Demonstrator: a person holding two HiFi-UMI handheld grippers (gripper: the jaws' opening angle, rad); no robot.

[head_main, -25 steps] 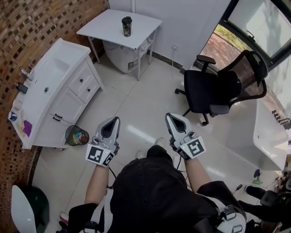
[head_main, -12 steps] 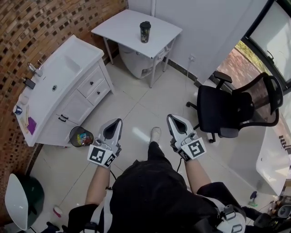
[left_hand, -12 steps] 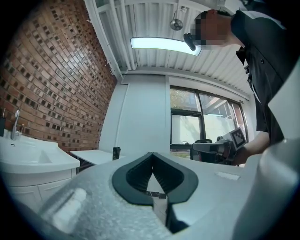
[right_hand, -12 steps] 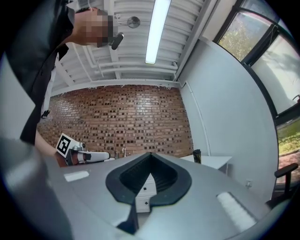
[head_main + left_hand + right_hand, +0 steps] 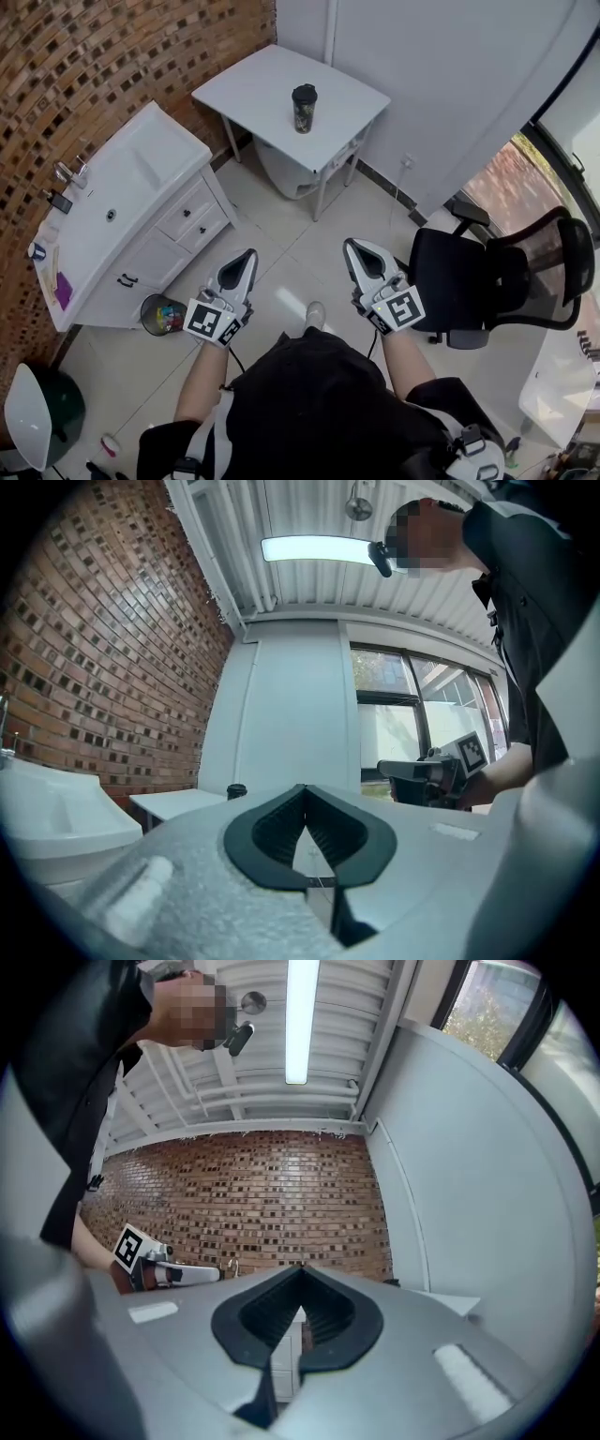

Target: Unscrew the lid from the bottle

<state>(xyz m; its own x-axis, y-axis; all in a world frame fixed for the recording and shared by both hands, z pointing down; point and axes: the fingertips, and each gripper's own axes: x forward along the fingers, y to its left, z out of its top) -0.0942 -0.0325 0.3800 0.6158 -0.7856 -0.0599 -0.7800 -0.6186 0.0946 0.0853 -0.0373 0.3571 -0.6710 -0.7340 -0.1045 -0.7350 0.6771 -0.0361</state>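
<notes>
Left claw [image 5: 246,258] and right claw [image 5: 356,246], both pinched together and empty, point level ahead, since the dark cylindrical bottle [image 5: 304,114], black lid [image 5: 304,92] on, stands well apart on the white counter [image 5: 258,84].

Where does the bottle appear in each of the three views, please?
Head view: bottle top centre, on the white table.
Left gripper view: bottle small, left of centre.
Right gripper view: probably the dark speck right of centre.
Shared landmark: the white table.

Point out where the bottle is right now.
Head view, top centre: the bottle stands upright on the small white table by the wall, right of the sink cabinet.
</notes>
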